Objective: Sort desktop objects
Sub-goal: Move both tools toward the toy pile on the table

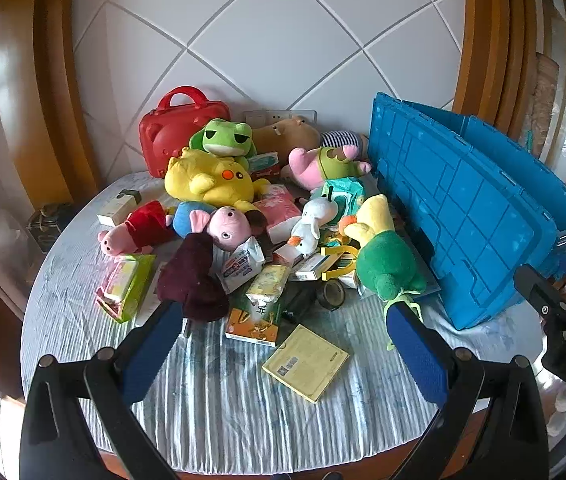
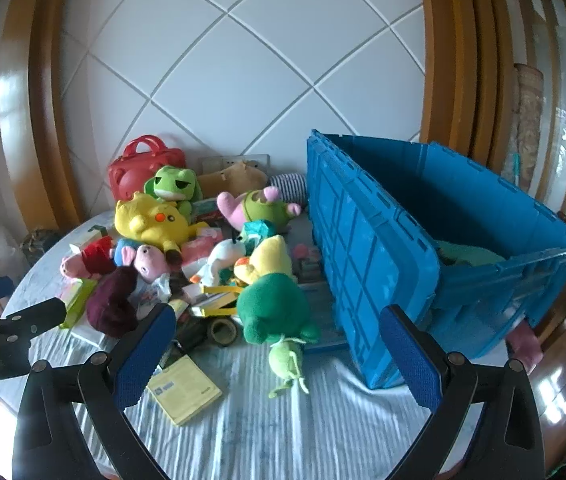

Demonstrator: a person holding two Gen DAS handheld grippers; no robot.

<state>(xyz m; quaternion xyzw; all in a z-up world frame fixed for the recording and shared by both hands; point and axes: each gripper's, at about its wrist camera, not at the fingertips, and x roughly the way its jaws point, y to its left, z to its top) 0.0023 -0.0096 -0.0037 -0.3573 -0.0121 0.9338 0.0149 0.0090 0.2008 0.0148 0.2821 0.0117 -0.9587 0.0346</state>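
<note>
Your left tongs [image 1: 283, 332] and right tongs [image 2: 279, 336] hover wide open and empty. The blue crate [image 2: 383, 248] waits open-topped at the table's [image 1: 211, 412] right; the toy pile [image 1: 219, 184] and yellow booklet [image 1: 305, 361] lie unsorted beside it.

Left gripper [image 1: 283, 320]: black plastic frame, two arms per side, round silver pivot screws, blue textured pads [image 1: 419, 356] on both fingers. Right gripper [image 2: 279, 332]: same build, same blue pads [image 2: 413, 354]. White "DAS" lettering on its black body, seen from left wrist.
</note>
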